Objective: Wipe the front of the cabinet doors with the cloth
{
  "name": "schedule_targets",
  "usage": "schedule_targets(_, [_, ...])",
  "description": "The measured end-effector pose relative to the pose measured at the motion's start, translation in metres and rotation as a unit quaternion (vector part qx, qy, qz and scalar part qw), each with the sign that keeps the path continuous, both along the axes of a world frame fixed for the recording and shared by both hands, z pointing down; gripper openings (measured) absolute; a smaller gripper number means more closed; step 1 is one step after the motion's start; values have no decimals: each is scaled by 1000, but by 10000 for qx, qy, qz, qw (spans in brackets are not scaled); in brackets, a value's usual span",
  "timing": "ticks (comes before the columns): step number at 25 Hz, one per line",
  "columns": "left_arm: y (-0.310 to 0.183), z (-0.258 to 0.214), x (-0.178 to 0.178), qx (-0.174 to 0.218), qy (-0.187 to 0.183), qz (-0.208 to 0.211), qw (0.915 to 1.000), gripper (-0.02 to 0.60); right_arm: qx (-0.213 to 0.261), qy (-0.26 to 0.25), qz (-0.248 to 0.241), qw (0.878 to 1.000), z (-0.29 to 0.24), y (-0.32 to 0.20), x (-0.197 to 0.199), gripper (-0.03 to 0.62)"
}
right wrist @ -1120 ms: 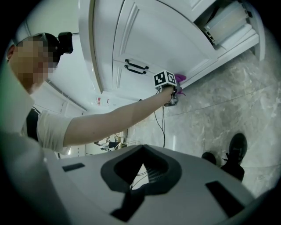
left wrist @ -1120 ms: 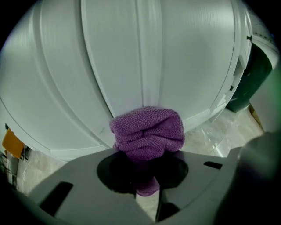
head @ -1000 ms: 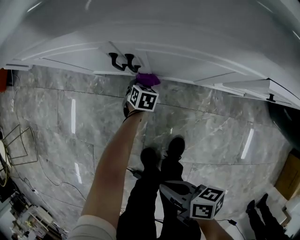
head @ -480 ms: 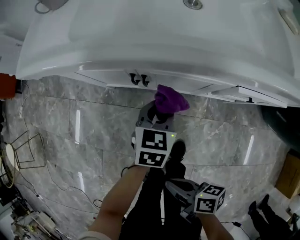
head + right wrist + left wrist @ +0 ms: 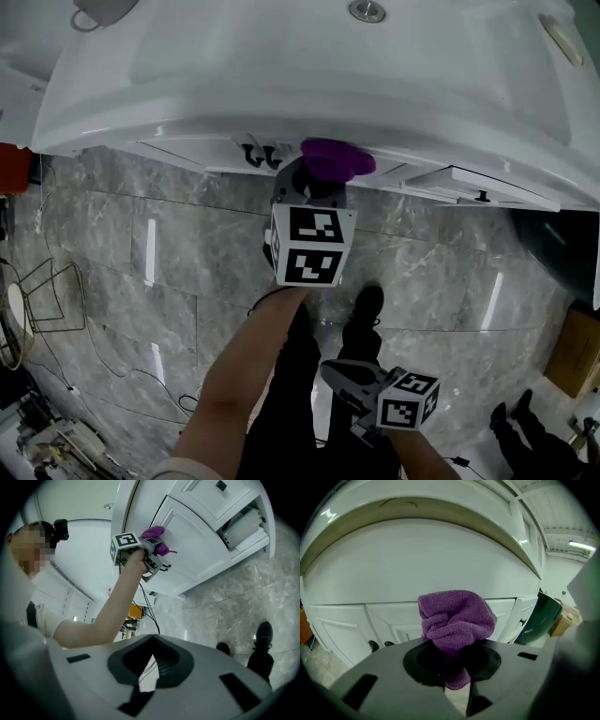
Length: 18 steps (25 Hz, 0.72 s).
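Marble floor [image 5: 141, 262] fills the lower part of the head view, and above it a white basin [image 5: 281, 75] overhangs the cabinet doors [image 5: 187, 545], so from above the door fronts show only as a thin foreshortened strip.

The left hand-held gripper [image 5: 317, 180] is raised on an outstretched arm, its jaws closed on a bunched purple cloth [image 5: 457, 616]. The cloth sticks out beyond the jaw tips towards the cabinet. In the right gripper view the cloth sits high on a door panel, just beside the pair of dark handles [image 5: 258, 155].

The relation that matters is straight ahead. The door face lies directly along the left hand-held gripper's own axis, with the cloth between jaws and panel. A wiping stroke would therefore probably run sideways or downward across that face.

The right hand-held gripper [image 5: 345, 377] hangs low near the person's legs, well apart from the cabinet. Its jaws are drawn almost together with nothing in them, so the left is by far the nearer.

Whether the cloth is actually pressed on the door or just off it cannot be settled, because no view shows the contact edge-on. The lower door panels are cut off in the left gripper view by the gripper's own body. A drawer [image 5: 243, 527] at the far end stands partly open.
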State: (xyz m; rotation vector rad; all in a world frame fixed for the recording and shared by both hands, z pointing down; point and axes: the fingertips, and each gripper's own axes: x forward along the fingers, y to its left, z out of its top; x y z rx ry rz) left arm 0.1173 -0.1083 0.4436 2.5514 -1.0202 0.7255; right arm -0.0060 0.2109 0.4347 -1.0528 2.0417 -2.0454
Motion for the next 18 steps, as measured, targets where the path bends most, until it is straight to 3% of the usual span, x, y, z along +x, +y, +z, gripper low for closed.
schedule_targets(5, [-1,44,1,-92,-391,-94,9991,95,-16,-142,-110,9998,6,4,28,9])
schedule_targets(10, [-1,128,1,-346,-1060,-75,9937,95,159,-185,-91,9997,19,-8,54,9])
schedule_targets(18, [4,264,4,-309,-2362,444,9702,95,174,-277,168,9993,67,-1,75,9])
